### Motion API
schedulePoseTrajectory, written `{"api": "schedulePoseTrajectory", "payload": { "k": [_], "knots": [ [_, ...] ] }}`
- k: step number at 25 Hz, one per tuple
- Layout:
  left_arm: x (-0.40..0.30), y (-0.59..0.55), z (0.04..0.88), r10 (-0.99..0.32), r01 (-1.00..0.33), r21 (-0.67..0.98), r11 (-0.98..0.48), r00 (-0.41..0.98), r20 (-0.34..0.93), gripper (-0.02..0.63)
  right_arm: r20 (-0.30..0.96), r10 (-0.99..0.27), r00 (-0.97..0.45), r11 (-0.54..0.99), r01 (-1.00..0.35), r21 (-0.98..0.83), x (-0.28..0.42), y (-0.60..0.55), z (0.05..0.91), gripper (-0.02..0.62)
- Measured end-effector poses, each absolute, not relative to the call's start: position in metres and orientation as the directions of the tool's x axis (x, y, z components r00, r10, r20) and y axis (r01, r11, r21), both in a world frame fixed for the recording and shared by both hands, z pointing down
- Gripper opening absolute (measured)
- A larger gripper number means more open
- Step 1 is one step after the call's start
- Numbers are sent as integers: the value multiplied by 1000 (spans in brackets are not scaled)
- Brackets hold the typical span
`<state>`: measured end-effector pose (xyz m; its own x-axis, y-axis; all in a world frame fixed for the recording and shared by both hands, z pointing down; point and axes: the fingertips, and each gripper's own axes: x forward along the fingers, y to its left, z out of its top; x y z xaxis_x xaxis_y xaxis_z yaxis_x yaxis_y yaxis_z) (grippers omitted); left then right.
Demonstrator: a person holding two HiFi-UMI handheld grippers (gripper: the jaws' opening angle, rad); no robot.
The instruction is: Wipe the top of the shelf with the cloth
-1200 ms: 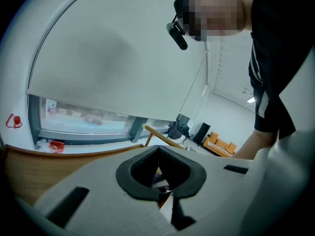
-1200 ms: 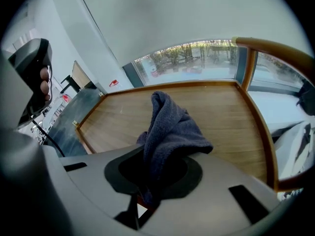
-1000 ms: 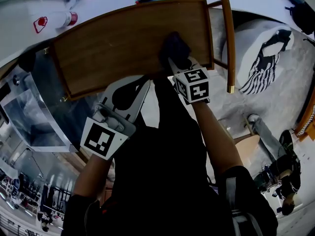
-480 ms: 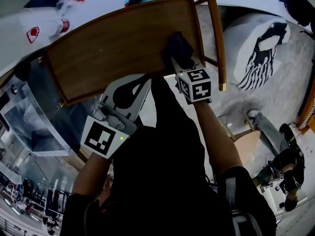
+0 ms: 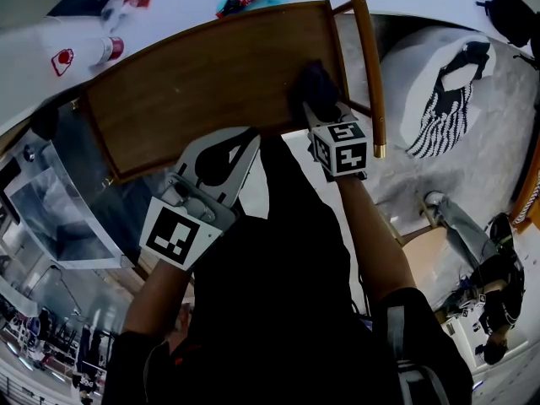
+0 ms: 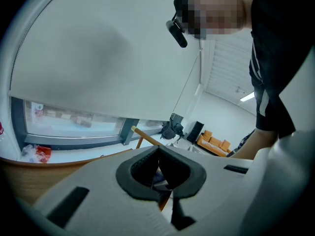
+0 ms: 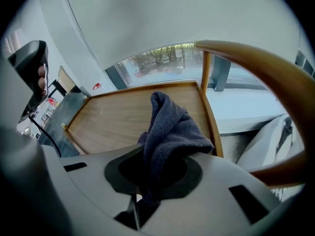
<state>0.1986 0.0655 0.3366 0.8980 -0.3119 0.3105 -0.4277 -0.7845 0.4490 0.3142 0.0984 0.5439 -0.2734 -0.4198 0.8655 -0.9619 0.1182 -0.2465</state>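
- Just now: the right gripper (image 5: 316, 110) slides the dark cloth (image 5: 314, 81) rightward along the near side of the shelf top (image 5: 194, 83). A second ago the cloth sat clearly inboard; now it is just beside the right-hand edge.
- Right tongs pinch the cloth low down. A bunched fold stands up above the jaws, and the rest is pressed onto the wood.
- Left gripper (image 5: 240, 142) has not shifted. It hangs off the near edge, tongs pressed together with nothing between them, and plays no part in the wipe.
- Meaning: this stroke looks nearly spent. Only the near right corner appears covered, and the broad left and far stretches of the top probably remain to be wiped.
- Edges: a raised lip (image 7: 209, 117) runs down the right side, so the cloth should stop against it, not slip off.
- A wooden rail (image 5: 364, 57) stands close beyond that lip, and there is little room for the gripper that way.
- Open room lies leftward and toward the far edge, where the wood is bare. A glass panel (image 5: 51, 209) hangs below the left end.
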Motion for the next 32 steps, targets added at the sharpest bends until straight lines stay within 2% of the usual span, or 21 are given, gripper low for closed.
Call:
{"api": "schedulePoseTrajectory", "payload": {
  "k": [15, 32],
  "knots": [
    [152, 49, 309, -384, -484, 394, -782, 871, 307, 18, 791, -523, -318, 184, -948, -260, 276, 59, 494, 51],
    [59, 11, 229, -519, -577, 249, -778, 813, 264, 18, 595, -680, -428, 367, -901, -230, 194, -5, 347, 51]
  ]
}}
